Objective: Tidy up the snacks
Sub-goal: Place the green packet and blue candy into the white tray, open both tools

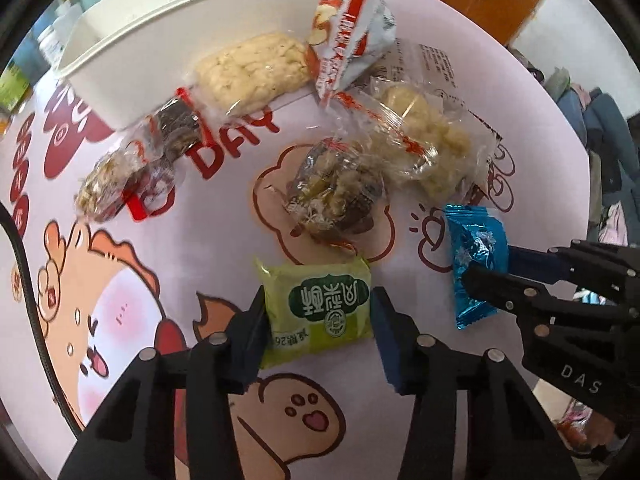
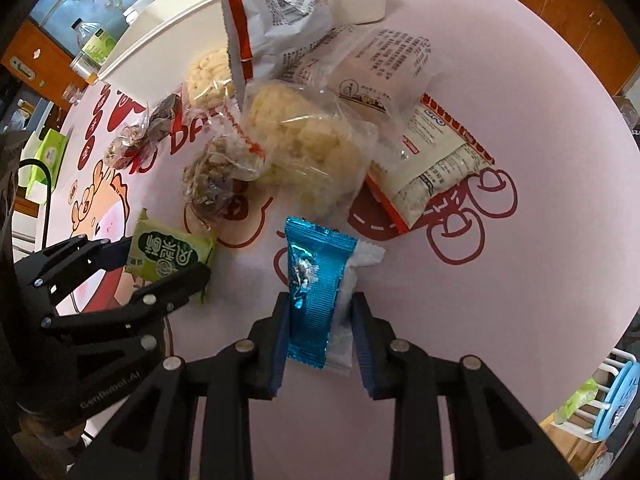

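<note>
On pink mat [image 1: 224,240] | left gripper [image 1: 318,320] jaws clamp green packet [image 1: 320,308]

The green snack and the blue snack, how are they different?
The green snack is squarish with big writing; the blue snack is long, narrow and shiny. The green snack sits in the left tool; the blue snack is pinched by the right tool. Both are small sealed packets on the pink cartoon table.

Pink cartoon-printed tablecloth [image 2: 520,80] — whole surface; clear plastic bottle [image 2: 86,46], far left; white wire rack [image 2: 600,404] with blue disc, near right.
</note>
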`<state>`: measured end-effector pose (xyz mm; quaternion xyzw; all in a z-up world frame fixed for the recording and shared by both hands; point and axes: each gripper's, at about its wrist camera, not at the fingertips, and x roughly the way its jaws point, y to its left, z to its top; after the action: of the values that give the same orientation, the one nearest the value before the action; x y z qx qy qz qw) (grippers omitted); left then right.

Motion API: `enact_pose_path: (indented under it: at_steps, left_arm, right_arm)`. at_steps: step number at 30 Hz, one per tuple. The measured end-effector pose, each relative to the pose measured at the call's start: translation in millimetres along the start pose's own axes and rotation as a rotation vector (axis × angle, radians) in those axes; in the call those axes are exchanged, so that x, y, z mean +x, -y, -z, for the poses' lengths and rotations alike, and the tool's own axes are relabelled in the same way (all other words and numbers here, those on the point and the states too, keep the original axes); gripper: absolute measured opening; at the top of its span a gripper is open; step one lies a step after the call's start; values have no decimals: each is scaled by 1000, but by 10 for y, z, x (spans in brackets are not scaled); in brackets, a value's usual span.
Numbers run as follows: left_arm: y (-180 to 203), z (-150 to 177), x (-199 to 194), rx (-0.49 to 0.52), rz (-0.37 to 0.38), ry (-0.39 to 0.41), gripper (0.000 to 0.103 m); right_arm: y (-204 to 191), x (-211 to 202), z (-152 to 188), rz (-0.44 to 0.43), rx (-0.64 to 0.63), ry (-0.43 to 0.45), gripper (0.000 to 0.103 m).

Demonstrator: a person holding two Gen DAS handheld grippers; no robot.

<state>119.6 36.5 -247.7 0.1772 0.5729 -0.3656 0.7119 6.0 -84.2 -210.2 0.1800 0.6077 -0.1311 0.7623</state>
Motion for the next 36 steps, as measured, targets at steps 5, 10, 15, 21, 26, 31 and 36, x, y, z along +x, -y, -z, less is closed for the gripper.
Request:
enact_pose_path:
  at_steps: [5, 10, 15, 21, 26, 31, 36]
  left_arm:
    - [4, 79, -291, -35, 14, 44, 38]
    - [83, 94, -684, -39, 9, 122, 37]
    - [70, -106, -1164, -103, -8, 230, 37]
    - [39, -547, -1765, -184, -81, 388, 37]
    - [-50, -1030, -2164, -236, -169, 496, 37]
    - [-127, -1498, -2356, -280, -251, 562, 37]
    - [-301, -1852, -2336, -350, -292, 571, 37]
  right_arm:
    - [-162, -145, 2, -3, -51, 36, 29]
    - [-178, -437, -75, -16, -104, 93, 29]
    - [-213, -756, -312, -28, -177, 179, 29]
    - [-201, -1116, -806, -62, -264, 278, 29]
    - [-239, -1446, -1318, -56, -369, 381, 29]
    - [-236, -1745, -1920, -76, -407, 468, 29]
    - [-228, -1844, -2436, -128, -389, 492, 29]
